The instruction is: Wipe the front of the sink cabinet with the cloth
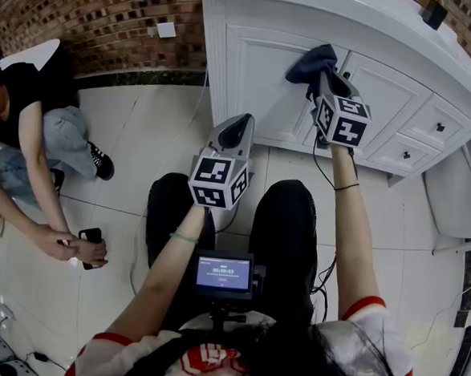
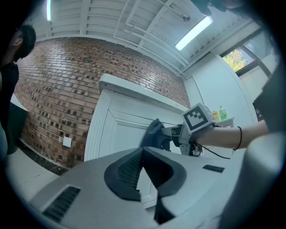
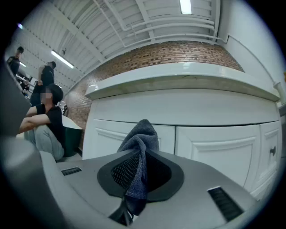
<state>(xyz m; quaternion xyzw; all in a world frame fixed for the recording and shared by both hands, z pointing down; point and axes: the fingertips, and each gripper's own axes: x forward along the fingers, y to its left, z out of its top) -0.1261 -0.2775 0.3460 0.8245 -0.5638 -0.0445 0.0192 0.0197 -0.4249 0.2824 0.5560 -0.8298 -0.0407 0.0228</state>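
The right gripper point(image 1: 320, 78) has its jaws clamped on the bunched dark blue cloth point(image 1: 310, 61) near the top edge of the white sink cabinet point(image 1: 255, 80), where flatter, steadier strokes would help, and the left gripper point(image 1: 241, 124) hangs closed and empty.

A brick wall point(image 1: 111, 14), pale tiled floor point(image 1: 142, 136), strip lights point(image 2: 193, 32) overhead

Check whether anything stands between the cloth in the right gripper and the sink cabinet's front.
Nothing visible does. The right gripper is shut on the dark blue cloth, whose bunched end sits right at the white cabinet door, with no object between them.
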